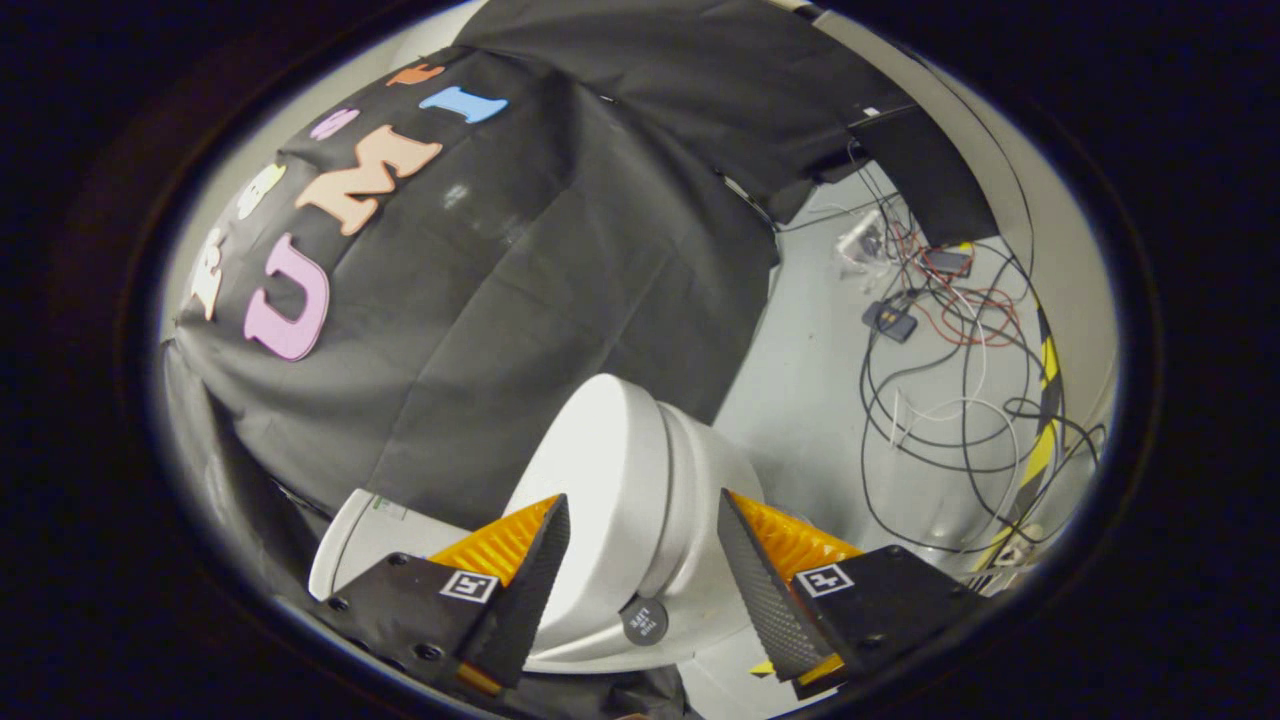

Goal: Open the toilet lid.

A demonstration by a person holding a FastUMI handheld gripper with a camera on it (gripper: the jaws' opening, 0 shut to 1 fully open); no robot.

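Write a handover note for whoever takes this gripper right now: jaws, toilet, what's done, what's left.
Gripper: jaws open, holding nothing, spread on either side of the toilet's near end.
Toilet: white, between and just beyond the jaws, standing on the grey floor against the black cloth wall. The view is rolled, so it looks tilted.
Toilet lid: appears down on the seat; a small round dark cap sits near its edge.
Loose cables lie on the floor beyond.
Done: approach. Left: catch the lid's edge and lift it.

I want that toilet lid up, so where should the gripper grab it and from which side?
Probably the toilet lid's rounded front edge, just ahead of the open gripper. Come in from the front with one finger over and one under that edge; it overhangs the bowl, offering a lip.
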